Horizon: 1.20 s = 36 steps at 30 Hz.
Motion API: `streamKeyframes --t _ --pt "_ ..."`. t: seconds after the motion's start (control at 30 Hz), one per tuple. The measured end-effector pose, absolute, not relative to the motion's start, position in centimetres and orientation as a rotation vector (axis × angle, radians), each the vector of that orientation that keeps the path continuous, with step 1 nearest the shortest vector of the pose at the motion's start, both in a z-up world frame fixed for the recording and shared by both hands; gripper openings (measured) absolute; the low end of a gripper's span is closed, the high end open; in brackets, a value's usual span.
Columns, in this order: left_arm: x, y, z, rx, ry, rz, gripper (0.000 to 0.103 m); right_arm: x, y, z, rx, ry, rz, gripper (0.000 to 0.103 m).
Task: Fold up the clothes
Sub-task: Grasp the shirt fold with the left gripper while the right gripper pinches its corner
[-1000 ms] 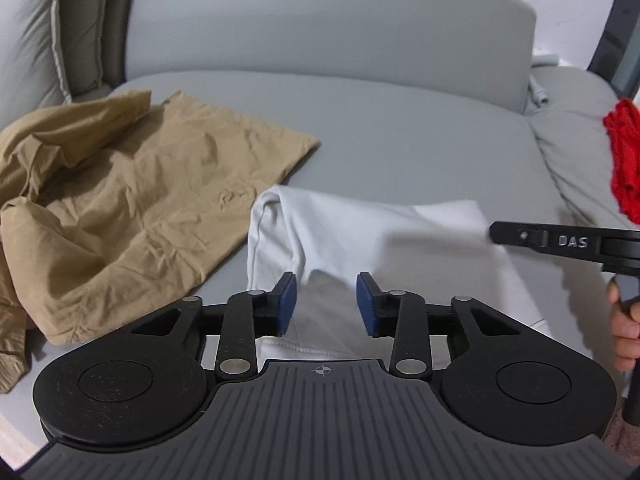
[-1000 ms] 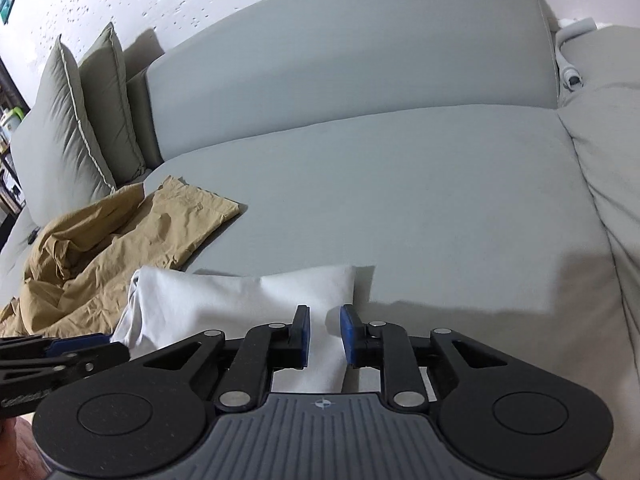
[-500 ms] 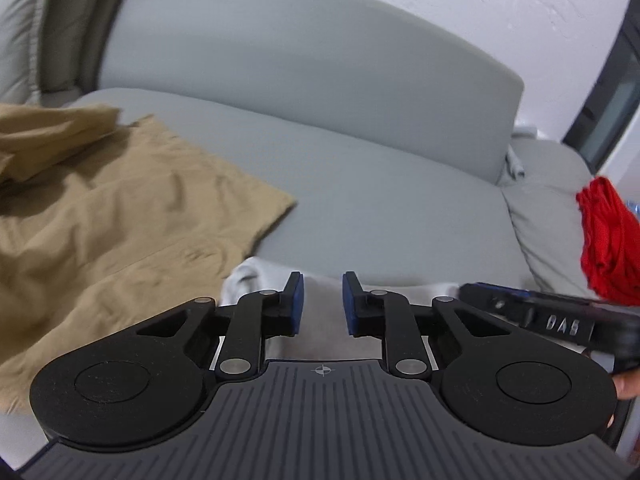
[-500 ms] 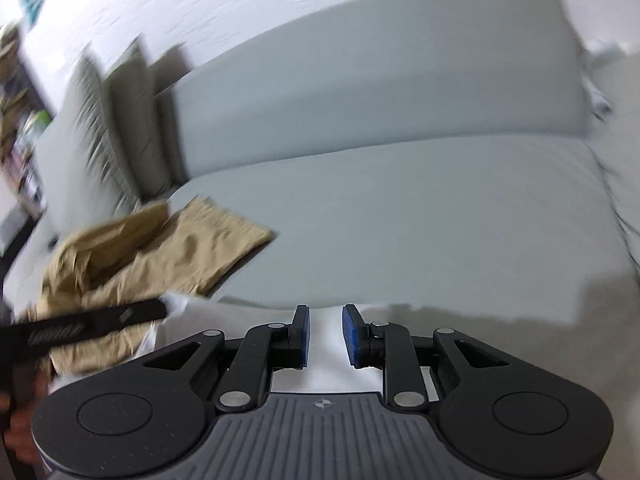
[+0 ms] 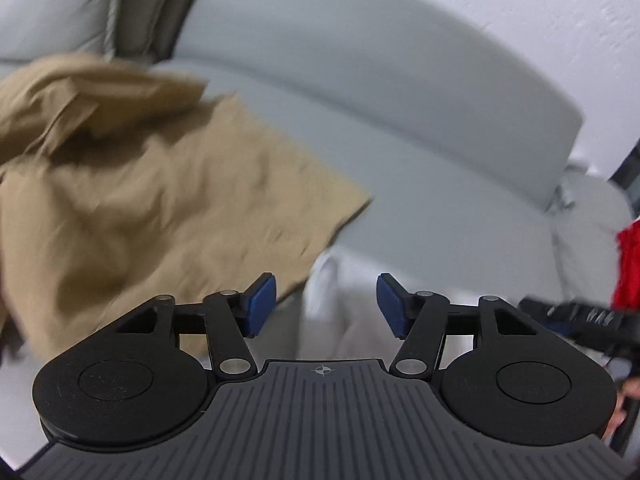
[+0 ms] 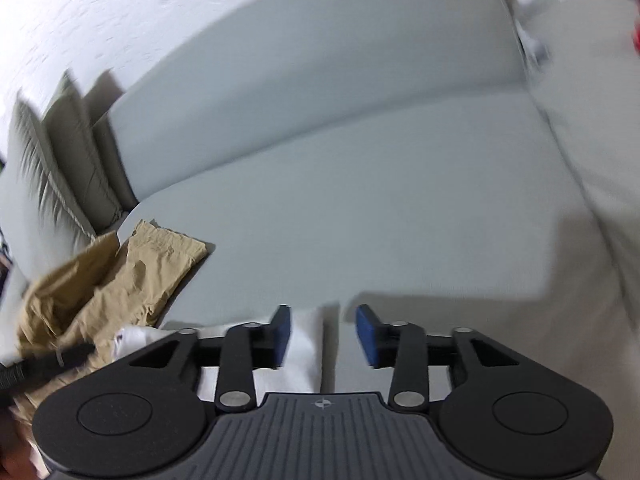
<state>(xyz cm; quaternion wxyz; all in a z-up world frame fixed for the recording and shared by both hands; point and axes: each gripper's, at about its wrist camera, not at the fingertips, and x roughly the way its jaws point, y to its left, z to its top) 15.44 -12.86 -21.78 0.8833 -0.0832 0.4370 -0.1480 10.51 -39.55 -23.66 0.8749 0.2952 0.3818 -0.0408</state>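
Opening now, the left gripper [image 5: 326,306] has its blue fingers [image 5: 262,304] spread wide, nothing pinched; the white cloth [image 5: 344,300] lies below and between them, pads not pressing it. Cloth is folded and sits on the near part of the gray sofa [image 5: 420,200] seat, its left edge touching or just under the edge of the tan garment [image 5: 160,200], cannot tell which. Tan garment is crumpled, spread over the left side of the seat, bunched up toward the far left by the cushion [image 5: 52,4]. Red fabric [image 5: 628,268] at the far right edge, on the sofa's right section, well apart from the white cloth. Frame is motion-blurred.

Right gripper [image 6: 323,336] is opening too, fingers [image 6: 282,334] spread, nothing gripped. The white cloth [image 6: 308,344] has its right edge lying between them, left pad over the cloth, right pad over bare seat; no contact visible. Tan garment [image 6: 132,276] at near left in this view, beside the white cloth. Two cushions [image 6: 64,168] stand upright against the sofa back at far left. Rest of the sofa [image 6: 380,208] seat is bare gray. Part of the left gripper [image 6: 44,364] shows as a black bar at the left edge, over the tan garment. In the left wrist view the right gripper [image 5: 580,320] shows blurred at near right, with a bit of the person's hand [image 5: 618,404] below it.

No containers in view.
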Motion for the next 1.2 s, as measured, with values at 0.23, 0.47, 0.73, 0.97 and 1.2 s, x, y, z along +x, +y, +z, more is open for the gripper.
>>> streamKeyframes --t 0.23,0.47,0.73,0.97,1.2 --pt "15.2 -12.3 -23.6 -0.145 1.044 -0.341 0.073 10.9 -39.1 -24.7 0.672 0.890 0.021 0.051" --pt "14.4 -15.0 -24.8 0.000 1.020 -0.430 0.063 11.3 -38.4 -25.6 0.675 0.890 0.050 0.015" --pt "12.1 -19.4 -24.4 0.228 0.933 -0.415 0.025 10.7 -36.8 -22.6 0.513 0.758 0.057 0.005" --pt "12.3 -23.1 -23.2 0.185 0.952 -0.424 0.016 9.3 -39.0 -20.2 0.438 0.642 0.003 0.005" --pt "13.2 -29.7 -22.3 0.180 0.950 -0.525 0.013 7.2 -44.7 -19.5 0.441 0.561 -0.200 0.005"
